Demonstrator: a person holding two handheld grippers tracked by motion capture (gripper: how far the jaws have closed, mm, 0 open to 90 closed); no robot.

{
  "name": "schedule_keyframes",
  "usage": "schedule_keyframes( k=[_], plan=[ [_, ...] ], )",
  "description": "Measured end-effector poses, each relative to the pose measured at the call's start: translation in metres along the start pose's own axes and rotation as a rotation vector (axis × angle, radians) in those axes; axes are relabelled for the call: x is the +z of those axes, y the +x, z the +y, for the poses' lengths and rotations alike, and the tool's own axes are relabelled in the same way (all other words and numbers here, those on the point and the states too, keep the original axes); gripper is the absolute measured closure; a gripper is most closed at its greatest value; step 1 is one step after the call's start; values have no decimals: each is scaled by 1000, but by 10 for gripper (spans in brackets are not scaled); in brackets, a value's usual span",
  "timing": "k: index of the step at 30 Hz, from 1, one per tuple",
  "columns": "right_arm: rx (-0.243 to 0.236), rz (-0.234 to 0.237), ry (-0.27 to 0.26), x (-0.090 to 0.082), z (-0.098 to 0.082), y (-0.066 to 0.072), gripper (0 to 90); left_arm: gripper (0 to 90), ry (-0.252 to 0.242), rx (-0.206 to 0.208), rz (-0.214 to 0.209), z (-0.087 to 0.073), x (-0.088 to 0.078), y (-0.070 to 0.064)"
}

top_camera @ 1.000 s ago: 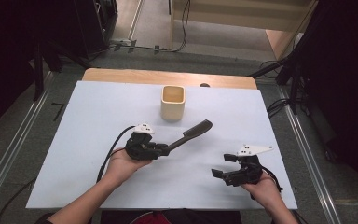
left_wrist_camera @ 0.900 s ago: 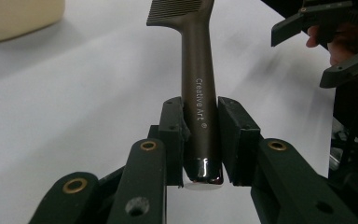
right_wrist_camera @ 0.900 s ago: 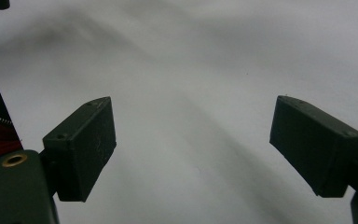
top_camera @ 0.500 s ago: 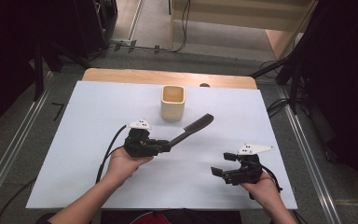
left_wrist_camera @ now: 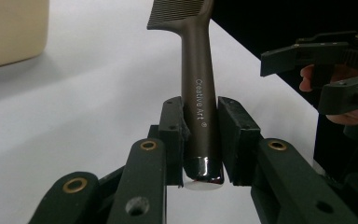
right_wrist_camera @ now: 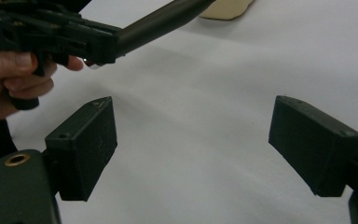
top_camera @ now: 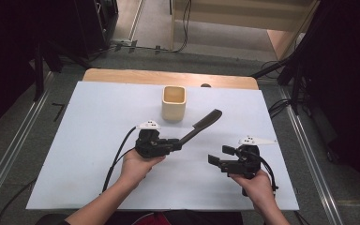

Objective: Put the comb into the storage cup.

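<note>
A dark brown comb is held by its handle in my left gripper, raised off the white sheet and pointing up and right toward the cup. In the left gripper view both pads press the comb's handle marked "Creative Art", with its teeth at the top. A cream square cup stands upright just behind the comb's tip. My right gripper hovers at the right front, its jaws wide apart with nothing between them; its own view shows the open right gripper over bare sheet.
The white sheet covers a wooden table whose far edge shows behind it. Metal rails run along the floor at both sides. Cables lie on the floor beyond the table. Dark equipment stands at the right.
My right gripper has lifted slightly off the sheet. The left gripper keeps the comb in much the same place.
</note>
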State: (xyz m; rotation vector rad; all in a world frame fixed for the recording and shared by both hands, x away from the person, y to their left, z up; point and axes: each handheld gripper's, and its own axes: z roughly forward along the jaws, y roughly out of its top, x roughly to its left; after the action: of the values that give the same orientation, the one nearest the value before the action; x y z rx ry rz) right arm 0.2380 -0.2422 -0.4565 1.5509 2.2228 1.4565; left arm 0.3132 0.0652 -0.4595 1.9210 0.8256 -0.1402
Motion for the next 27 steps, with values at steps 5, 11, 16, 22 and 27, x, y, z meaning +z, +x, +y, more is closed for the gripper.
schedule_keyframes(
  k=[5,11,16,22,27],
  plan=[
    [-12,-41,-27,0,5,8,136,735,-10,-37,13,-1,12,-2],
    [25,-58,-60,2,13,11,136,735,-42,-46,39,-2,24,-4],
    [44,-72,-89,4,17,11,136,735,-67,-51,59,-1,29,-6],
    [62,-104,-121,7,20,8,136,735,-110,-59,93,-2,36,-12],
    [93,-94,-130,12,22,6,136,735,-146,-56,107,-3,42,-16]
  ],
)
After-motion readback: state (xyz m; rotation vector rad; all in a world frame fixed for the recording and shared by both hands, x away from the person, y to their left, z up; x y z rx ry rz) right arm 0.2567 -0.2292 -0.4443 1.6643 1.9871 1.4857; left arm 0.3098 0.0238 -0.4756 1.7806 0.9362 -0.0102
